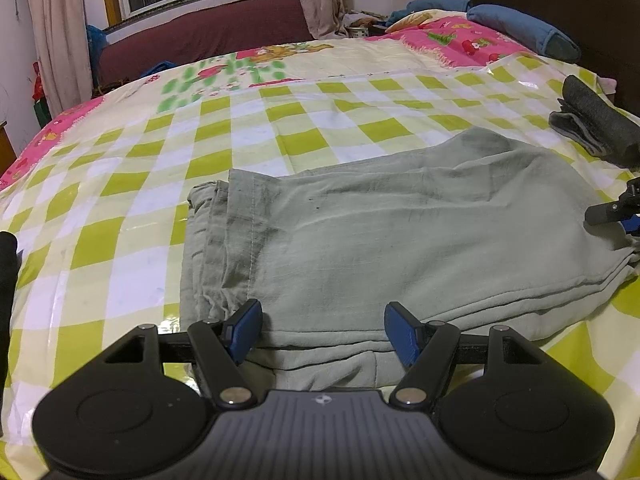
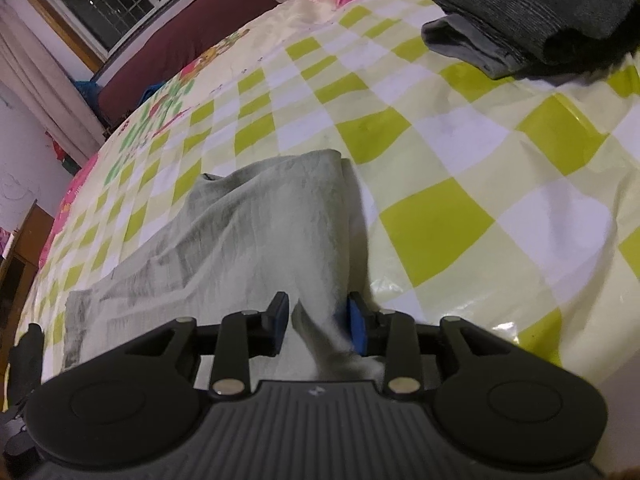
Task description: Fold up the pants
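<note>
Pale green pants [image 1: 400, 232] lie folded into a thick rectangle on the green-and-white checked plastic sheet [image 1: 200, 128] that covers the bed. My left gripper [image 1: 323, 332] is open wide over the pants' near edge, one blue pad on either side of the flat cloth. My right gripper [image 2: 316, 326] is at the pants' right end. Its jaws stand partly apart with a raised ridge of the pants [image 2: 280, 232] between them. The cloth touches the right pad, and a gap shows at the left pad. In the left wrist view only a tip of the right gripper [image 1: 612, 210] shows at the far right.
A folded dark grey garment [image 2: 520, 12] lies on the sheet beyond the pants to the right, seen also in the left wrist view as a dark grey garment [image 1: 596, 124]. A blue pillow [image 1: 524, 28] and a pink quilt [image 1: 460, 36] are at the headboard. A maroon bench [image 1: 200, 36] stands under the window.
</note>
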Motion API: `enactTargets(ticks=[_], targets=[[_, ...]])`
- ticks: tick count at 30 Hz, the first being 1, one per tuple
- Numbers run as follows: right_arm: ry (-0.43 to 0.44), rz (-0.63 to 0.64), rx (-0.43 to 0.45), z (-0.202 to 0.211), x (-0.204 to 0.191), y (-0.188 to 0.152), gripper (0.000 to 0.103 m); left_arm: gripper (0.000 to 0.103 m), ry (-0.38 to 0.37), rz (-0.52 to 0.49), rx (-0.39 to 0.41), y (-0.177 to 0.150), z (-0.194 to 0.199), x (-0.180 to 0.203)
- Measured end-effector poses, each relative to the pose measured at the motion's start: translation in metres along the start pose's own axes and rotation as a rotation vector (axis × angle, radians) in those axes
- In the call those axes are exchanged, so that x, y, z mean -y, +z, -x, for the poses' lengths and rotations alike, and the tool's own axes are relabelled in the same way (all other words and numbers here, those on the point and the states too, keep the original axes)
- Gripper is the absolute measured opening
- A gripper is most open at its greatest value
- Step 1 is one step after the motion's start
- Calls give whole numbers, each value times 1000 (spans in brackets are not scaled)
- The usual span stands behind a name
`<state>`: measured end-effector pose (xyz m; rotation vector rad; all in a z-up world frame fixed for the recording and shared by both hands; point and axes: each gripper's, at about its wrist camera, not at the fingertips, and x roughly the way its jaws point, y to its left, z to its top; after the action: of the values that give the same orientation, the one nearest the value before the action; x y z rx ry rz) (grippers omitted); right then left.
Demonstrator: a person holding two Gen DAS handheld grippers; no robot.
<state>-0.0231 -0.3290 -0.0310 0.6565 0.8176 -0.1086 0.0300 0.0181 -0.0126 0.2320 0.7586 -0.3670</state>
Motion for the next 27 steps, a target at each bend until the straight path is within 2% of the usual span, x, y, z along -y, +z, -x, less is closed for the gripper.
enactTargets(ticks=[15, 27], targets=[[84, -24, -61, 2, 5, 0, 34, 81, -1, 6, -1, -1, 0, 2], [47, -30, -25, 4, 13, 2, 33, 81, -4, 9, -2, -1, 0, 1]])
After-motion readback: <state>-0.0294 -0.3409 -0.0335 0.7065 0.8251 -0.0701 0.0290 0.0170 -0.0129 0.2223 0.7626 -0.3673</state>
